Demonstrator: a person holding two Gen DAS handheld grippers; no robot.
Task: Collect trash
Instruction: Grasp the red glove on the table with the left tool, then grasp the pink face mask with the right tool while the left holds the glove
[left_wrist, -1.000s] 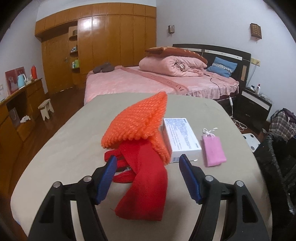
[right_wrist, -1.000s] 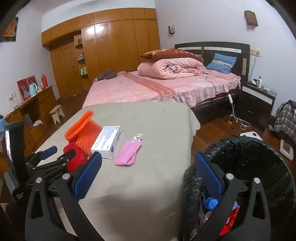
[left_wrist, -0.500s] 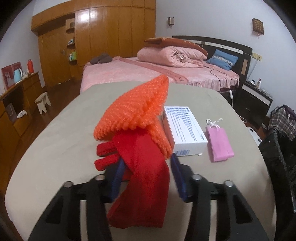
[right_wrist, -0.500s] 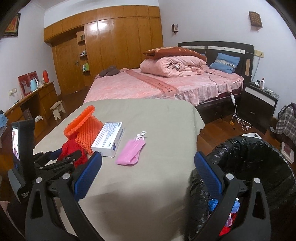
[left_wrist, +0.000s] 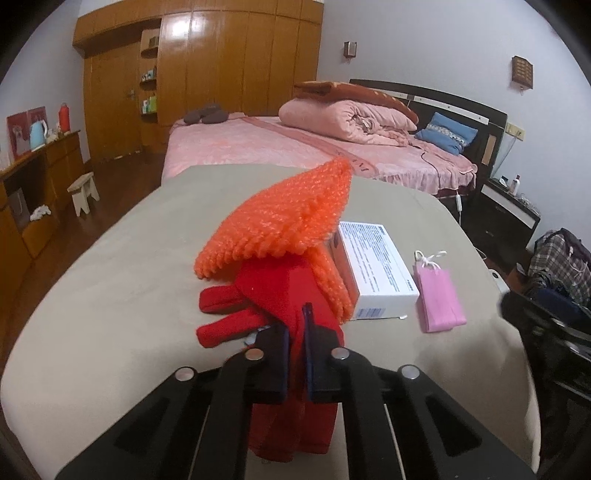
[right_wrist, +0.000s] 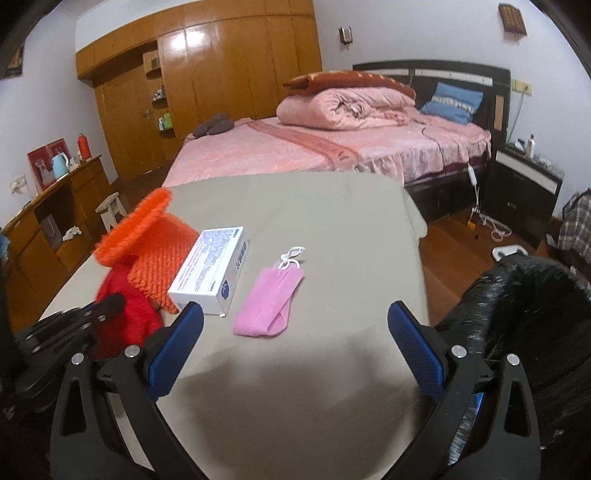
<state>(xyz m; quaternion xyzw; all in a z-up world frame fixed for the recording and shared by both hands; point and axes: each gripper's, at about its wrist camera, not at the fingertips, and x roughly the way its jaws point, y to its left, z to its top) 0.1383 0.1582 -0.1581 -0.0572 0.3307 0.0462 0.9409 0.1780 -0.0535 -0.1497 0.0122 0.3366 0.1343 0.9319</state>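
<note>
My left gripper (left_wrist: 295, 325) is shut on a red glove (left_wrist: 273, 291) lying on the beige table (left_wrist: 110, 266); the blue pads pinch its cuff. An orange knitted piece (left_wrist: 280, 218) drapes over the glove's far end. To its right lie a white box (left_wrist: 373, 269) and a pink face mask (left_wrist: 439, 299). In the right wrist view my right gripper (right_wrist: 295, 332) stands open above the table's near edge, with the pink face mask (right_wrist: 269, 302) just ahead, the white box (right_wrist: 210, 269) left of it, and the left gripper (right_wrist: 92, 314) on the red glove (right_wrist: 129, 310).
A bin lined with a black bag (right_wrist: 524, 314) stands off the table's right side. Beyond the table are a pink bed (right_wrist: 332, 147), a dark nightstand (right_wrist: 524, 195), wooden wardrobes (right_wrist: 221, 81), and a low cabinet (right_wrist: 48, 221) with a stool at left.
My left gripper's jaws closed from wide apart onto the red glove. My right gripper shifted left and lower, from over the bin toward the table and mask.
</note>
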